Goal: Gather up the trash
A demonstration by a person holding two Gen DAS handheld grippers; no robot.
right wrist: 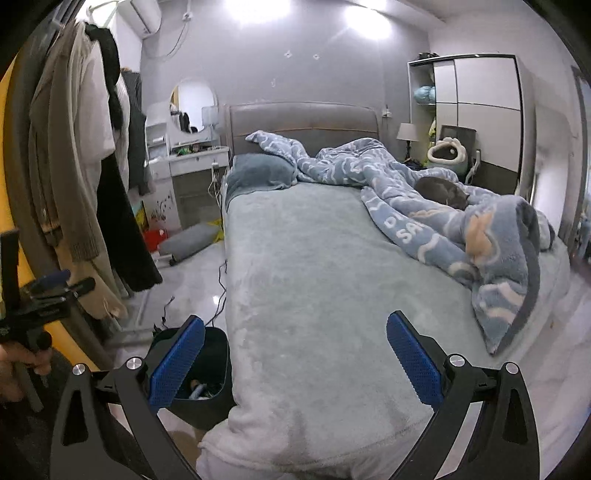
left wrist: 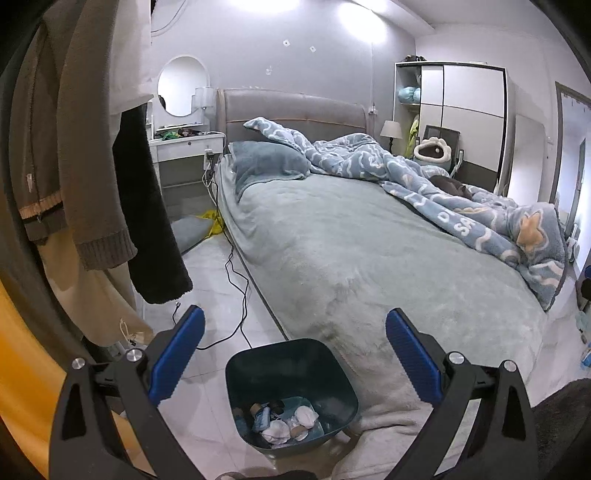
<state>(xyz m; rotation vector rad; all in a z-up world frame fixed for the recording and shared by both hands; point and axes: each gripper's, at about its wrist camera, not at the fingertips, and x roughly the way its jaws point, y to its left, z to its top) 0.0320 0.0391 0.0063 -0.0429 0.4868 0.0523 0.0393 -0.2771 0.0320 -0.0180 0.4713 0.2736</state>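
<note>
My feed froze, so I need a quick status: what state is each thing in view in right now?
left hand-held gripper: open, holding nothing.
right hand-held gripper: open, holding nothing.
trash bin: upright on the floor by the bed's foot, partly filled with crumpled tissues.
bed: unmade.
blanket: bunched along one side.
cat: curled up on the blanket.
wardrobe: doors shut.

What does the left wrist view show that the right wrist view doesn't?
Only the left wrist view looks down into the bin, showing crumpled tissues and wrappers at its bottom. Only the right wrist view shows the air conditioner, the red box on the floor, and the left tongs in a hand. Both show the bed, the blue blanket, the hanging clothes, and open, empty right tongs.
</note>
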